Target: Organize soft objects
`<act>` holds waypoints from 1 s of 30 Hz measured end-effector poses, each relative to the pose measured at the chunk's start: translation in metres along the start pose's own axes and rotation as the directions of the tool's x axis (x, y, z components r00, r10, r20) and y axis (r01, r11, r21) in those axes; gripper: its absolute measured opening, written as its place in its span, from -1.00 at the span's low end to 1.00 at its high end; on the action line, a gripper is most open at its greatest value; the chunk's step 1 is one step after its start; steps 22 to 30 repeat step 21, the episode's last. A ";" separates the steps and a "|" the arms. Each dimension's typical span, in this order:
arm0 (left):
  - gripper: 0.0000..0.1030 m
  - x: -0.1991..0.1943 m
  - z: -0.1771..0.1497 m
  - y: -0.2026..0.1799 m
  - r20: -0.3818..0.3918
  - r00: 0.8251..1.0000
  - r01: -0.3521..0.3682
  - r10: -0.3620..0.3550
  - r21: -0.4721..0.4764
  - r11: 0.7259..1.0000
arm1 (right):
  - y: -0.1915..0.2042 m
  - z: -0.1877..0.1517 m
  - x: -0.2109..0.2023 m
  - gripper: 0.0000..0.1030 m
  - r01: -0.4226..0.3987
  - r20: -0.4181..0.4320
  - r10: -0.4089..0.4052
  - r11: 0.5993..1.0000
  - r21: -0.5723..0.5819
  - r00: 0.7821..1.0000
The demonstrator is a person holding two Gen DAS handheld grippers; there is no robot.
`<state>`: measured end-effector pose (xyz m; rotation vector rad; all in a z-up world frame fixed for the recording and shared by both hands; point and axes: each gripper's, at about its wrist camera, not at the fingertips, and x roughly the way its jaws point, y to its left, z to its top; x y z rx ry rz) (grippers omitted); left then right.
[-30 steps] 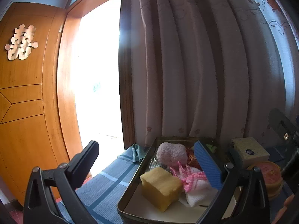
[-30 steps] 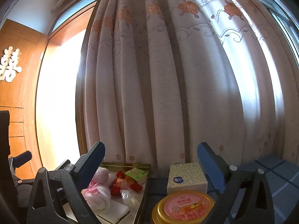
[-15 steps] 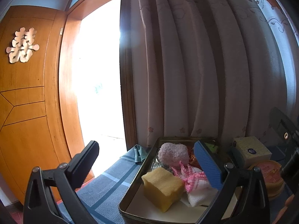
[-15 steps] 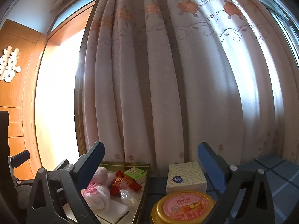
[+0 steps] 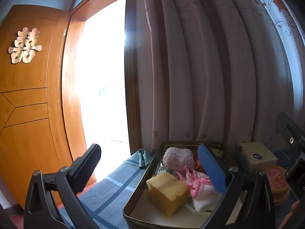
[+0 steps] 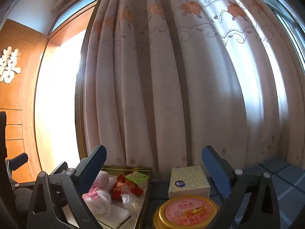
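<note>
Both grippers are held level above the blue cloth (image 5: 106, 196), pointing at the curtain (image 6: 171, 95). The left gripper (image 5: 152, 169) hangs over the near end of the tray (image 5: 133, 208); the right gripper (image 6: 152, 169) is above the gold tin (image 6: 187, 212) and tissue box (image 6: 188, 180). In the tray lie a yellow sponge (image 5: 166, 190), pink-white knits (image 5: 200, 187), a fluffy pink ball (image 5: 178, 157), a red pouch (image 6: 124, 188) and a green carton (image 6: 137, 177) (the far corner). Both sets of jaws stand wide apart, empty, touching nothing.

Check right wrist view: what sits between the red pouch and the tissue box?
The tray's right wall and a green carton lie between red pouch and tissue box.
</note>
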<state>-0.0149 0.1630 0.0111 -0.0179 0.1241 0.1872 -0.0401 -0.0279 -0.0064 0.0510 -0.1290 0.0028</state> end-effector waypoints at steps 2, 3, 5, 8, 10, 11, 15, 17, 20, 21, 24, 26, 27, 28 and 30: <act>0.99 0.001 0.000 0.001 0.000 1.000 0.002 -0.002 0.000 1.000 | 0.000 0.000 0.000 0.98 0.001 -0.001 -0.001 1.000 -0.001 1.000; 0.99 0.001 0.000 0.001 0.000 1.000 0.003 -0.003 0.000 1.000 | 0.000 0.000 0.000 0.98 0.001 -0.001 -0.001 1.000 -0.001 1.000; 0.99 0.001 0.000 0.001 0.000 1.000 0.000 0.000 -0.001 1.000 | 0.000 0.000 0.000 0.98 0.000 0.000 0.000 1.000 -0.001 1.000; 0.99 0.002 0.000 0.002 -0.002 1.000 0.003 -0.003 -0.002 1.000 | 0.000 0.000 0.000 0.98 -0.001 0.001 0.001 1.000 -0.002 1.000; 0.99 0.002 0.001 0.002 -0.004 1.000 0.003 -0.003 -0.002 1.000 | 0.000 0.001 0.000 0.98 0.000 0.001 0.000 1.000 -0.002 1.000; 0.99 0.002 0.001 0.002 -0.005 1.000 0.006 -0.006 -0.003 1.000 | 0.000 0.001 0.000 0.98 0.000 0.000 0.000 1.000 -0.002 1.000; 0.99 0.002 0.001 0.002 -0.006 1.000 0.014 -0.014 -0.007 1.000 | 0.000 0.001 0.000 0.98 -0.001 0.000 0.001 1.000 -0.002 1.000; 0.99 0.003 0.000 0.002 -0.013 1.000 0.014 -0.014 -0.011 1.000 | 0.000 0.001 0.000 0.98 -0.001 0.000 0.001 1.000 -0.002 1.000; 0.99 0.004 0.000 0.003 -0.017 1.000 0.011 -0.011 -0.014 1.000 | -0.001 0.001 0.000 0.98 0.000 -0.002 0.000 1.000 -0.003 1.000; 0.99 0.003 0.000 0.003 -0.017 1.000 0.012 -0.012 -0.014 1.000 | -0.001 0.002 0.000 0.98 0.001 -0.003 -0.001 1.000 -0.003 1.000; 0.99 0.003 0.000 0.003 -0.017 1.000 0.012 -0.012 -0.014 1.000 | -0.001 0.002 0.000 0.98 0.001 -0.003 -0.001 1.000 -0.003 1.000; 0.99 0.003 0.000 0.003 -0.017 1.000 0.012 -0.012 -0.014 1.000 | -0.001 0.002 0.000 0.98 0.001 -0.003 -0.001 1.000 -0.003 1.000; 0.99 0.003 0.000 0.003 -0.017 1.000 0.012 -0.012 -0.014 1.000 | -0.001 0.002 0.000 0.98 0.001 -0.003 -0.001 1.000 -0.003 1.000; 0.99 0.003 0.000 0.003 -0.017 1.000 0.012 -0.012 -0.014 1.000 | -0.001 0.002 0.000 0.98 0.001 -0.003 -0.001 1.000 -0.003 1.000; 0.99 0.003 0.000 0.003 -0.017 1.000 0.012 -0.012 -0.014 1.000 | -0.001 0.002 0.000 0.98 0.001 -0.003 -0.001 1.000 -0.003 1.000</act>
